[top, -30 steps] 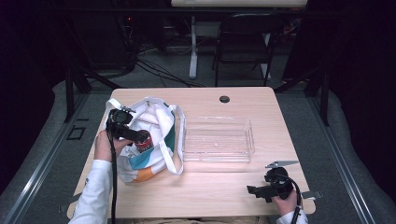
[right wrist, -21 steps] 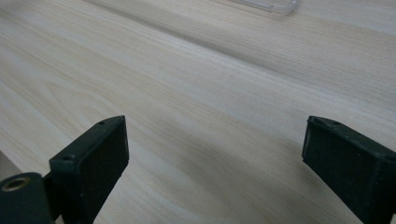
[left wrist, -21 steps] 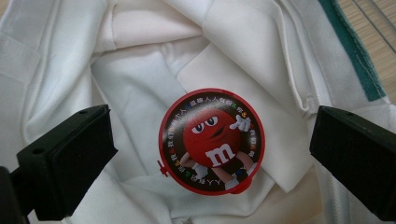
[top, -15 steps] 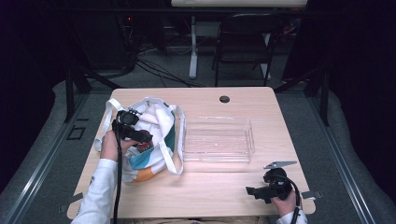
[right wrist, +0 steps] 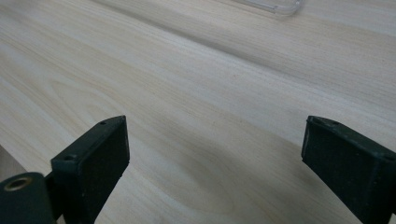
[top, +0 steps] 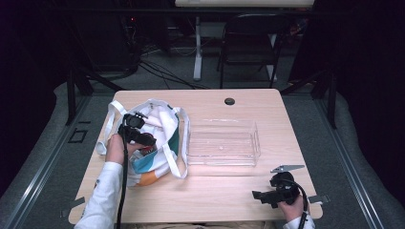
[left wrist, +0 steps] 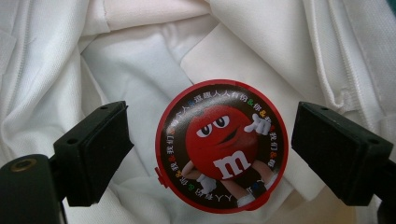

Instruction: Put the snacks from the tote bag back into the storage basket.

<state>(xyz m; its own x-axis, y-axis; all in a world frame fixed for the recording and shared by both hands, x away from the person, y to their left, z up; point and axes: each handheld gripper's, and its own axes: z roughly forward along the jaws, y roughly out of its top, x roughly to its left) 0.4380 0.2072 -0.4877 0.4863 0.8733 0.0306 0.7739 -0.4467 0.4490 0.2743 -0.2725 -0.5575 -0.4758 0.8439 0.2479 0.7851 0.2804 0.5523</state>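
The left gripper (left wrist: 212,140) has been lowered into the white tote bag (top: 165,129) near the tabletop's left edge, and its jaws have just been closing around a round red M&M's candy container (left wrist: 222,145) lying inside on the fabric. A gap remains on both sides, so nothing is gripped yet; a pick-up seems imminent. The right gripper (right wrist: 215,163) is held wide open over bare wood by the near right corner. The clear plastic tray (top: 222,143) sits mid-table.
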